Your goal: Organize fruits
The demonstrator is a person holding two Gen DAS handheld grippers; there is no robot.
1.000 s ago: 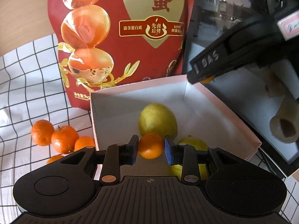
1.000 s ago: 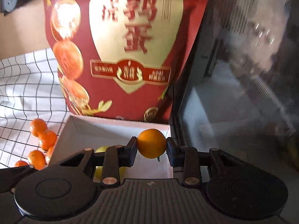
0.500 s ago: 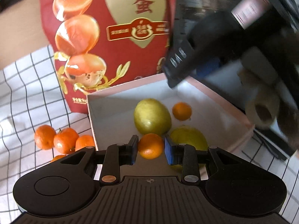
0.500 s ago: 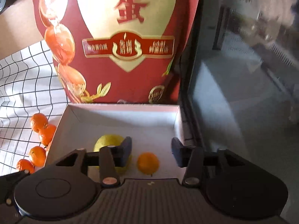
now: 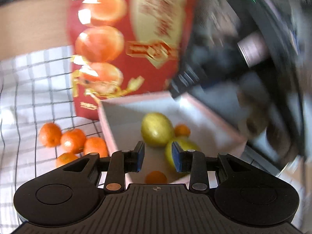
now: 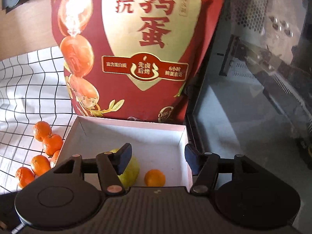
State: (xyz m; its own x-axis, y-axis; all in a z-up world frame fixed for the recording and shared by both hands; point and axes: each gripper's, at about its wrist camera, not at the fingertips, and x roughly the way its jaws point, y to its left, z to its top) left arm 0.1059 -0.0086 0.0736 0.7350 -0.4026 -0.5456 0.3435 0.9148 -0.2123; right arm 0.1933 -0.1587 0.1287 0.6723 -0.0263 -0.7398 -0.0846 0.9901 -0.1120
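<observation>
A pink-rimmed white box (image 5: 136,98) holds two yellow-green fruits (image 5: 157,129) and a small tangerine (image 5: 182,130). My left gripper (image 5: 158,157) hovers over the box's near edge, jaws opening with nothing between the pads. Another tangerine (image 5: 156,177) shows just below them, free of the pads. My right gripper (image 6: 158,159) is over the same box (image 6: 132,121), jaws opening wide and empty. A tangerine (image 6: 154,177) lies on the box floor beneath it, beside a yellow-green fruit (image 6: 129,171). Several loose tangerines (image 5: 73,140) lie on the checked cloth left of the box.
A tall red food bag (image 6: 136,48) stands right behind the box. A dark glass-fronted case (image 6: 253,97) borders the box on the right. The checked cloth (image 6: 29,97) spreads to the left. The right gripper's blurred black body (image 5: 185,83) hangs over the box's far corner.
Both grippers held a tangerine a second ago. The right one opened first and its tangerine dropped into the box. The left has now let go of its own and shifted sideways.
</observation>
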